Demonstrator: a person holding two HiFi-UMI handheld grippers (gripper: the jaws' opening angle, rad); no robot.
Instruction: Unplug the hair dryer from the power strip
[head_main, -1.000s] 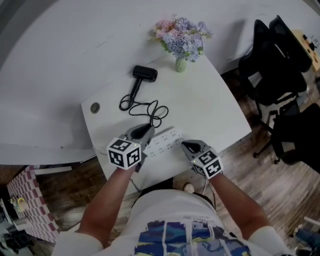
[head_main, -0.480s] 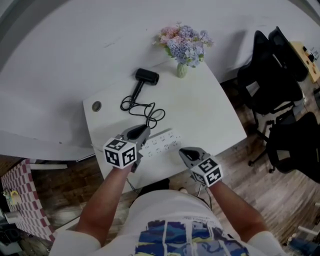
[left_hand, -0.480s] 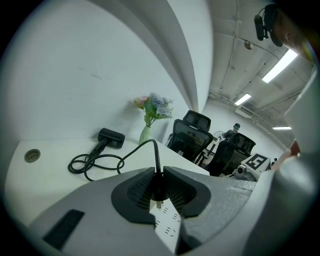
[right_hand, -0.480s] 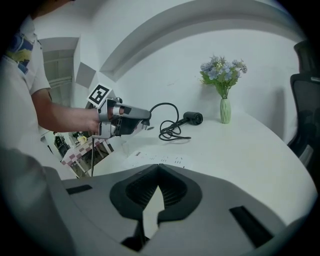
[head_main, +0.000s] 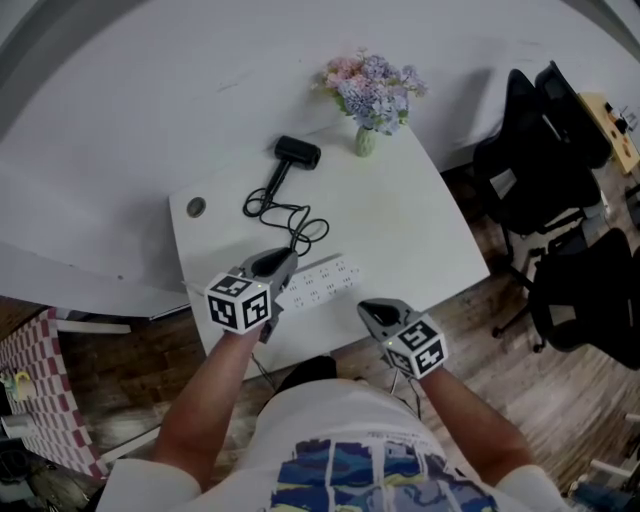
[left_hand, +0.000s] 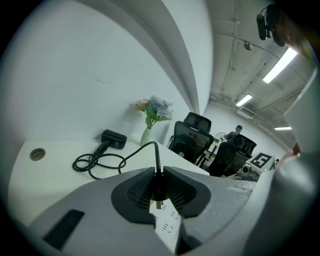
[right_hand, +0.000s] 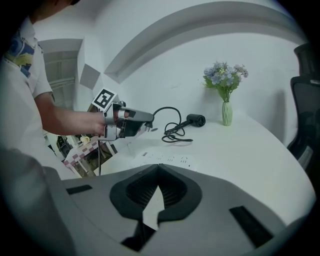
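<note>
Both grippers had drawn back toward the person and risen a little since a moment earlier. The right gripper (head_main: 368, 308), which had been at the near end of the power strip (head_main: 325, 282), now hung clear of it over the table's (head_main: 400, 220) front edge.

The left gripper (head_main: 285, 260) was clamped on the black plug (left_hand: 158, 187). Its own view showed the plug pinched between the jaws with a brass prong (left_hand: 157, 205) bare underneath, so the plug was out of its socket and held just above the strip's left end. From the plug the black cord (head_main: 285, 212) arched up and ran back across the table in loose loops to the hair dryer (head_main: 296, 152), which lay on its side near the far edge, its handle pointing toward the person.

The right gripper's jaws were pressed together at the tips with nothing between them.

The white strip lay slantwise near the front of the table, its sockets facing up.

At the far right corner of the table a small pale green vase (head_main: 365, 142) stood upright, holding a bunch of pink and lilac flowers (head_main: 372, 80) that spread well wider than its neck. A round cable hole (head_main: 196, 207) sat in the table's far left corner. Black office chairs (head_main: 530, 160) stood on the wooden floor to the right, well apart from the table.
</note>
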